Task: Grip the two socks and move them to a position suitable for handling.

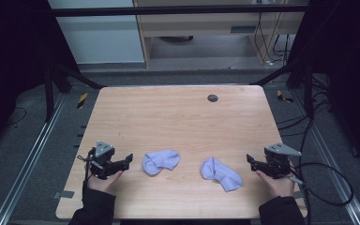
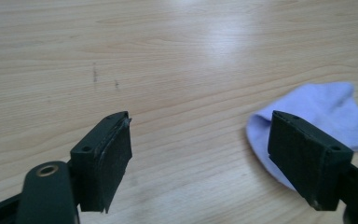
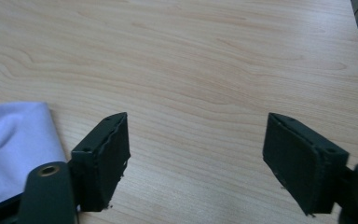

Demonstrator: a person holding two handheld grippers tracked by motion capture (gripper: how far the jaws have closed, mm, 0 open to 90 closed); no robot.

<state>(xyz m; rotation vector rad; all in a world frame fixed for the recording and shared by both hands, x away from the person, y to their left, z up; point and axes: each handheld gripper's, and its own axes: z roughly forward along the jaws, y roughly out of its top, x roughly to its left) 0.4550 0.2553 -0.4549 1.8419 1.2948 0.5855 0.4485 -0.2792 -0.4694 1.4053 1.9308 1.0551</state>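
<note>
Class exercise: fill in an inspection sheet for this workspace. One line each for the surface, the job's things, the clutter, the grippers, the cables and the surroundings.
Surface: wooden table, faint marks, dark round insert near the far edge.
Job's things: left sock and right sock, lavender, crumpled, apart.
Clutter: nothing seen.
Grippers: left gripper and right gripper open, empty, outside the socks.
Cables: black cable looping off the right gripper.
Surroundings: dark frame, grey floor, cabinet behind.

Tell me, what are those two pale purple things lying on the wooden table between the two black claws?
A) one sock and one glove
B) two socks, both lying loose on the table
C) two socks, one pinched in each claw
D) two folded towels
B: the left sock and the right sock lie free on the table, while the left gripper and right gripper stand open and empty beside them.
</note>
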